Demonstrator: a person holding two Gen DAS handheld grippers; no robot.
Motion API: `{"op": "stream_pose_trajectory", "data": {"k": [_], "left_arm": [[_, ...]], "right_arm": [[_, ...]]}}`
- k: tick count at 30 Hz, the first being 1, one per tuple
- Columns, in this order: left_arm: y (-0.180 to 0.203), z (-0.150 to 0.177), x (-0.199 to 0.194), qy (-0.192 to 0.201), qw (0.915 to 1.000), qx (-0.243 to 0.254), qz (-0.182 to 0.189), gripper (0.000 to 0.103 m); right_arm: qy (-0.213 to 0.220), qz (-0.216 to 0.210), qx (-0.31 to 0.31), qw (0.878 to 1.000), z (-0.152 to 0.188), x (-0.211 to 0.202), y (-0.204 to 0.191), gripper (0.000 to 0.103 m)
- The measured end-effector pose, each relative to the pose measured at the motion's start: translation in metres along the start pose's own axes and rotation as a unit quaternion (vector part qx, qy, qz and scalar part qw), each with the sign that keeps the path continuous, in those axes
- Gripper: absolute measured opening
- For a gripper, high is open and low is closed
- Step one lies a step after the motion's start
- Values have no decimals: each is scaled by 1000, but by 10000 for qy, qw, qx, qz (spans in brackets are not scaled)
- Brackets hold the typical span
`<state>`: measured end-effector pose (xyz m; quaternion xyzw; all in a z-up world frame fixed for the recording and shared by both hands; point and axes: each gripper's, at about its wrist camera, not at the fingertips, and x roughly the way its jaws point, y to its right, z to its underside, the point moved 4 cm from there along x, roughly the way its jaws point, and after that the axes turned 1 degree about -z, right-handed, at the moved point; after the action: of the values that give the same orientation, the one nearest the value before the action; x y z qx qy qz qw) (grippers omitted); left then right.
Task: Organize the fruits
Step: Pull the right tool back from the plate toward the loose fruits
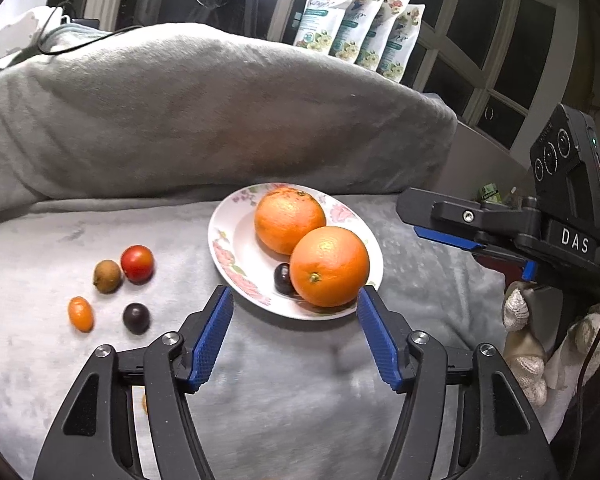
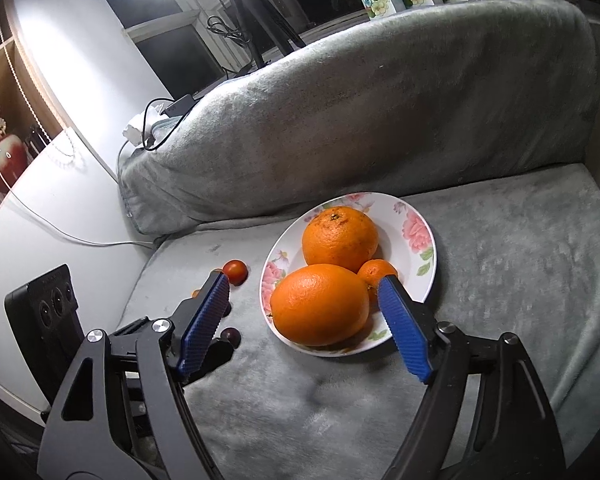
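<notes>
Left hand-held gripper [image 1: 295, 300]: jaws spread wide, nothing between them, ribbed blue pads [image 1: 213, 336] on matte black arms. Right hand-held gripper [image 2: 305, 322]: also spread, empty, pads flanking the near orange without touching it.

Plate [image 1: 224, 248]: glossy white ceramic w/ pink floral rim, sits on a plush grey blanket [image 1: 280, 380] over a sofa seat. On it: two big oranges, dimpled peel, touching each other — near orange [image 1: 329, 266] at the front rim, far orange [image 1: 289, 220] behind. A dark glossy grape [image 1: 283, 278] is tucked against the near one; a small mandarin [image 2: 377, 274] shows in the right wrist view on the other side.

Loose on the blanket, left of the plate & well apart from it: smooth red tomato [image 1: 137, 263], dull brown longan [image 1: 107, 276], oval kumquat [image 1: 81, 313], another dark grape [image 1: 136, 317].

Open blanket lies in front of the plate. Soft backrest cushion [image 1: 204, 112] rises just behind the plate's far edge.
</notes>
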<state>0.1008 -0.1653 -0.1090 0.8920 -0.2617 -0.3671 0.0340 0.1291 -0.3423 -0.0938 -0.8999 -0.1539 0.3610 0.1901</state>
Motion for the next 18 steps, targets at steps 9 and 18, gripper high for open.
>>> {"op": "stream_pose_trajectory", "data": {"k": [9,18], "left_arm": [[-20,0,-11,165,9997,5,-175,64],[-46,3,-16,211,9988,-36,-433,64]], "right_arm": [[172,129,-287,9994,6,-6,-12,87],[230,100,-631,9977,19,-1,-38,87]]}}
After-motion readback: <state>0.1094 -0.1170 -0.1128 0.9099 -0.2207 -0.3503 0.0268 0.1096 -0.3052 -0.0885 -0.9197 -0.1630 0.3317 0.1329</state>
